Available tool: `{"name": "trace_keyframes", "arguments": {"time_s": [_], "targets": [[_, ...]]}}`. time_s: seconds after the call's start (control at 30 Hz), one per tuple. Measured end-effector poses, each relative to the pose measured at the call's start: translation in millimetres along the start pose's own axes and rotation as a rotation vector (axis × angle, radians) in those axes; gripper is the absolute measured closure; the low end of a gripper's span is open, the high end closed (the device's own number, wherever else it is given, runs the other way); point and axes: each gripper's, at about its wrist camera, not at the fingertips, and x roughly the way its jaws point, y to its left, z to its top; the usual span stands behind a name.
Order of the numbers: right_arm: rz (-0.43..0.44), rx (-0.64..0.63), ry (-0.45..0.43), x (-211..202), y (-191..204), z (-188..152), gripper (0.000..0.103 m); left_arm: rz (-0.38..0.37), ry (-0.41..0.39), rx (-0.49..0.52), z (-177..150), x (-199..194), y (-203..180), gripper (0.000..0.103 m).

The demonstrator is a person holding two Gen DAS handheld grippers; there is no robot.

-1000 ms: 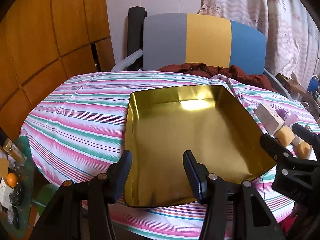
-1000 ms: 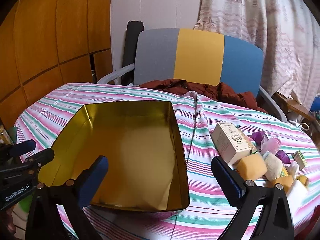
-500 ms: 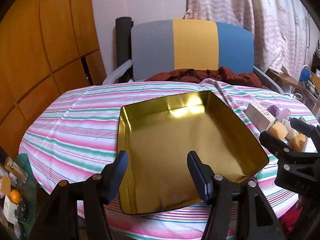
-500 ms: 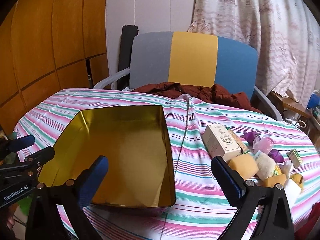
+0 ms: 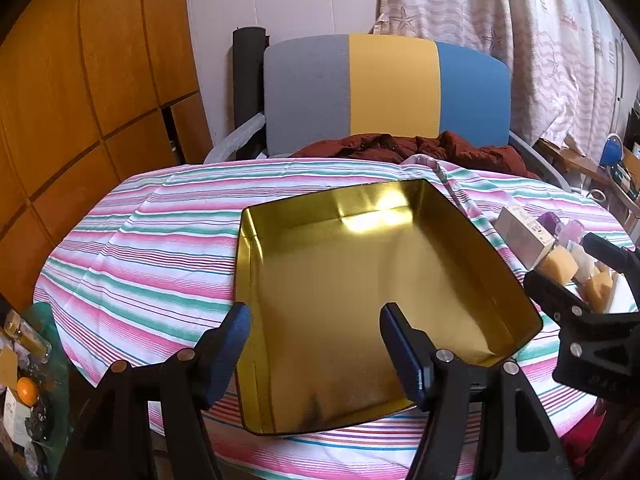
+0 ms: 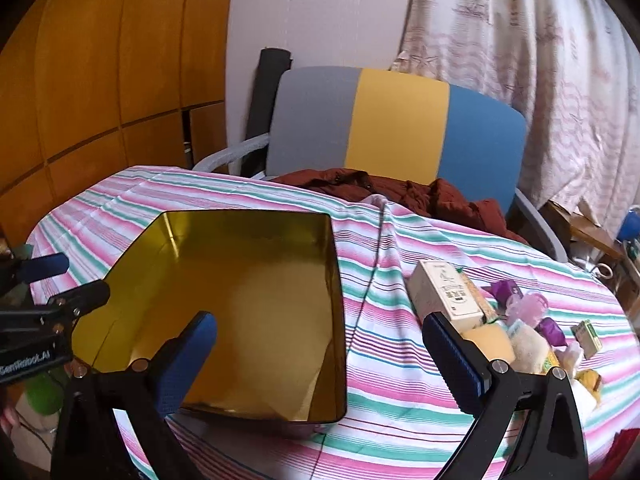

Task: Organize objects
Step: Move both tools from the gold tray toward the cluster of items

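Gold tin tray (image 5: 360, 280): one, empty, lay at table centre on the striped tablecloth (image 5: 152, 248).

Your left gripper (image 5: 314, 344): held nothing, jaws apart, poised at 6 o'clock over the tray's near edge. In the right wrist view its body (image 6: 36, 328) showed at 9 o'clock with white lettering, blurred, reading roughly "GenRobot.AI".

Your right gripper (image 6: 320, 356): held nothing, jaws wide apart, spanning the tray's right rim and the cloth beside it.

Clutter pile, at 3 o'clock from the tray, well apart from it:
- cream carton (image 6: 446, 294), dark print on its face too small to read;
- yellow sponge block (image 6: 490, 344), touching the carton's near end;
- purple wrapped pieces (image 6: 504, 290);
- small green-edged packet (image 6: 587, 334), visible only in the right wrist view.

Left wrist view only: an orange (image 5: 27, 387) and a bottle (image 5: 28, 338) below the table at 8 o'clock.

Chair (image 5: 388, 92): grey, yellow and blue back, at 12 o'clock, a maroon garment (image 5: 408, 148) on its seat.
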Motion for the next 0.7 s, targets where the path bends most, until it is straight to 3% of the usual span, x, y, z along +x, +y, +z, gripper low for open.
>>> {"name": "trace_keyframes", "arguments": {"time_s": [0.23, 0.33, 0.7], "targets": [[0.005, 0.061, 0.024, 6.1, -13.2, -0.7, 0.000, -0.030, -0.017, 0.037, 5.3, -0.1, -7.9, 0.034], [-0.008, 0.087, 0.022, 5.3, -24.9, 1.3, 0.000, -0.044, -0.035, 0.056, 9.7, -1.7, -14.6, 0.025], [-0.030, 0.120, 0.003, 1.0, -43.3, 7.2, 0.000, -0.066, -0.029, 0.068, 18.1, 3.6, -25.1, 0.024]]}}
